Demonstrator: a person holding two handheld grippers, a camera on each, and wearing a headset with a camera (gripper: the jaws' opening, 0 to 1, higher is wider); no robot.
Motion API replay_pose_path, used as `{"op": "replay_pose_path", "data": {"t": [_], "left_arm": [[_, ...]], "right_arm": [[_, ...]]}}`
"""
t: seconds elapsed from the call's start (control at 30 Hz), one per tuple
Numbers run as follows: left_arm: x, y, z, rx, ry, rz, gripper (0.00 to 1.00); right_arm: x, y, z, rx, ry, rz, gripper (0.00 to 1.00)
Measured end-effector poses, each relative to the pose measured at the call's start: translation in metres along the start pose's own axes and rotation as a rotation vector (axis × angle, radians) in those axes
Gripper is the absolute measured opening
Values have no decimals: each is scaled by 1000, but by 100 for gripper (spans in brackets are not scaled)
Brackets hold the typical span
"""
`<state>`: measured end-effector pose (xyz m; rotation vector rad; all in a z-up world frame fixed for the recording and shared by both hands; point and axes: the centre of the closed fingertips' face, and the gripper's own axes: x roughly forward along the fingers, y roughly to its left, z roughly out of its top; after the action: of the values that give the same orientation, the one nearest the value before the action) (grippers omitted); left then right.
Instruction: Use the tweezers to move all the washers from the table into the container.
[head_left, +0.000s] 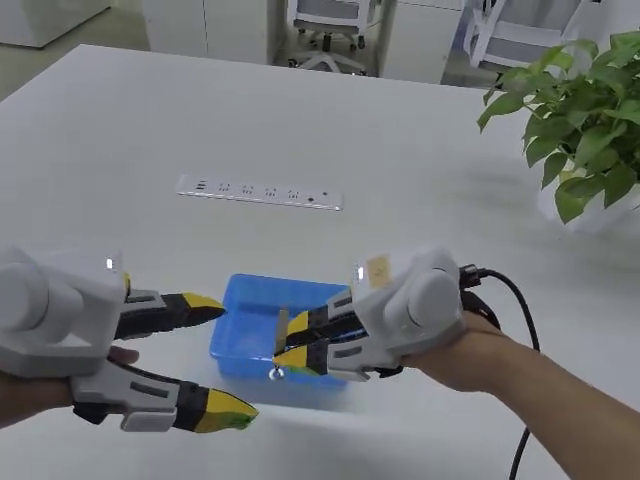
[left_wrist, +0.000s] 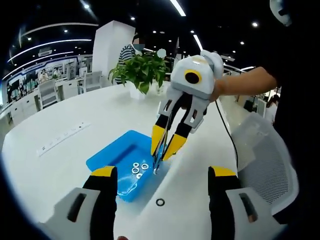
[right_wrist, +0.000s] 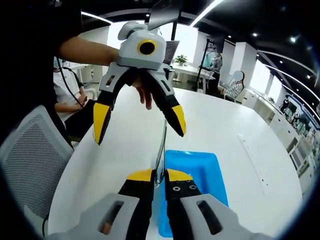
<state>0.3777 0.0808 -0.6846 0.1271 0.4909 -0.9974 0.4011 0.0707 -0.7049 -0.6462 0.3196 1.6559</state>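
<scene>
The right hand-held gripper is clenched on the tweezers, whose tips hang over the near edge of the blue container. The left hand-held gripper is released, jaws spread wide and holding nothing, at 9 o'clock of the container in the head view. I cannot tell whether the tips already carry a washer. The step in hand looks like fetching the loose washer, which lies on the bench just outside the container wall, at 6 o'clock of the tweezer tips in the left gripper view. To do it well, lower the tips astride the ring's rim, pinch gently so it does not flick away, lift clear of the wall, and let go low over the container floor. The left gripper view gives that washer and several washers already inside, where the head view has the right hand-held gripper across the container; the right gripper view gives the clamp on the tweezers' shaft
</scene>
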Motion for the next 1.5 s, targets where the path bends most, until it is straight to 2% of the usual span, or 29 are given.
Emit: {"op": "replay_pose_path", "data": {"t": [0.2, 0.67, 1.03, 1.5], "left_arm": [[-3, 3, -1, -16, -4, 16, 90], [-5, 5, 1, -44, -32, 27, 98], [-9, 5, 0, -52, -34, 29, 99], [-9, 11, -3, -57, -23, 40, 98]], "right_arm": [[-1, -12, 1, -6, -4, -19, 9], [8, -29, -5, -7, -5, -35, 9], [24, -34, -17, -11, 16, -20, 9], [40, -41, -30, 5, 30, -8, 9]]}}
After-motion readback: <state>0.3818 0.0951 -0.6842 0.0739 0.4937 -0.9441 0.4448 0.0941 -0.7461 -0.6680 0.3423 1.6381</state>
